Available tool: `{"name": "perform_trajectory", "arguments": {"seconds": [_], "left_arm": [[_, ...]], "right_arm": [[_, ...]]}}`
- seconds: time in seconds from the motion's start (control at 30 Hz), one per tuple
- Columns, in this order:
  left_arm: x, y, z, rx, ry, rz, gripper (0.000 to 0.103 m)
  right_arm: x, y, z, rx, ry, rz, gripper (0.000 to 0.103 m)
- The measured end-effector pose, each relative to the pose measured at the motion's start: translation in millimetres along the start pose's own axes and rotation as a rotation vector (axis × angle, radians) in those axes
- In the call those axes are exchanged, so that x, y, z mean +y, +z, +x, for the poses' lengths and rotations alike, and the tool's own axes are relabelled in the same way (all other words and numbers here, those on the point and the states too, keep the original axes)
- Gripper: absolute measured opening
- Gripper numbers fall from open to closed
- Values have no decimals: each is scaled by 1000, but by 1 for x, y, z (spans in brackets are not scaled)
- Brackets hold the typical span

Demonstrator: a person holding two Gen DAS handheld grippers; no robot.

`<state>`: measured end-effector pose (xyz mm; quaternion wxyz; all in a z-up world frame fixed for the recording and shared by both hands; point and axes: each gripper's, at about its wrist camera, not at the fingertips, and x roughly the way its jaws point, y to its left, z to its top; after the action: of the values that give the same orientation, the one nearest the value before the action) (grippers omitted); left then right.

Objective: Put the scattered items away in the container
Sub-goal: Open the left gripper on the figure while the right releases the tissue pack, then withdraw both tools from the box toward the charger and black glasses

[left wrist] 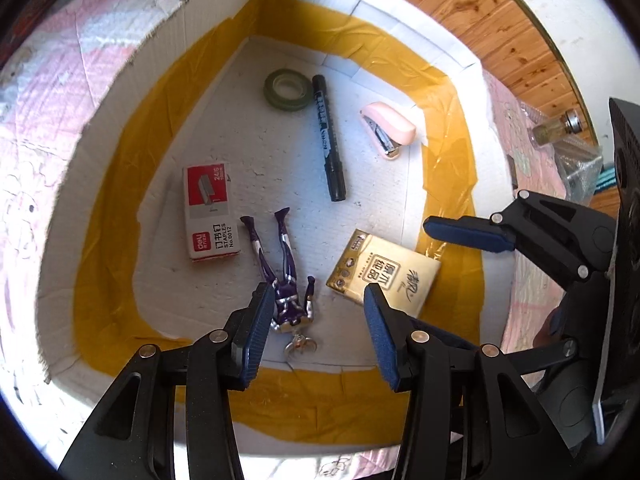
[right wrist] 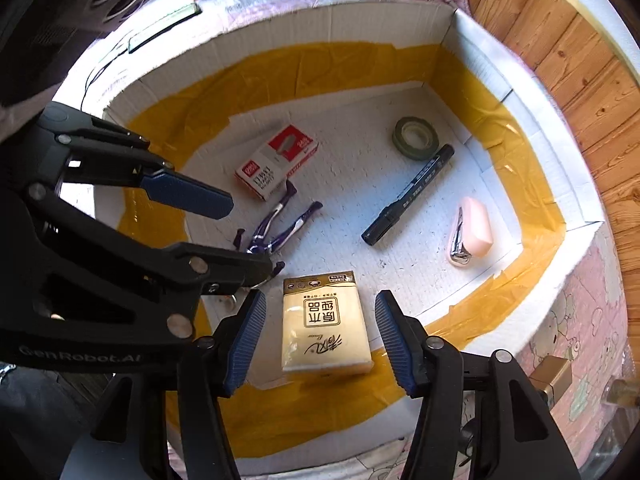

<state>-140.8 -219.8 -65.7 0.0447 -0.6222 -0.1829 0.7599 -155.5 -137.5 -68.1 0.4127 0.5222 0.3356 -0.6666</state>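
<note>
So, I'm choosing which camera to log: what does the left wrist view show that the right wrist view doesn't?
Only the left wrist view shows the purple figure whole. Only the right wrist view shows the tissue pack unobstructed, between the open right gripper. Both show the box, staples box, tape roll, marker, pink stapler.

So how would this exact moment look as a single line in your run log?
left gripper: open over toy figure | right gripper: open over tissue pack | box: holds both, plus marker
</note>
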Motion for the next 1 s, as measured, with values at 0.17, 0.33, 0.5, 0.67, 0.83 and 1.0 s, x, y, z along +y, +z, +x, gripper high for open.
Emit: {"name": "perform_trajectory", "arguments": {"seconds": [0.17,0.33,0.5,0.67,0.83,1.0], "left_arm": [[-1,-10,-22,-63,17,0,49],[-4,-22,-41,-99,19,10,49],[-8,-31,-48,-109,25,34,49],[-14,-35,-53,-119,27,44,49],[-21,-39,-58,-133,32,63,49],[-29,-46,-62,-164,69,101,49]], "right_arm": [[2,-2,-9,-45,-26,12,59],[10,-9,-17,-70,-49,8,59],[14,-13,-23,-83,-60,6,59],[16,-17,-30,-93,-68,12,59],[18,-20,-36,-110,-76,22,59],[17,-24,-40,-132,-69,44,59]]}}
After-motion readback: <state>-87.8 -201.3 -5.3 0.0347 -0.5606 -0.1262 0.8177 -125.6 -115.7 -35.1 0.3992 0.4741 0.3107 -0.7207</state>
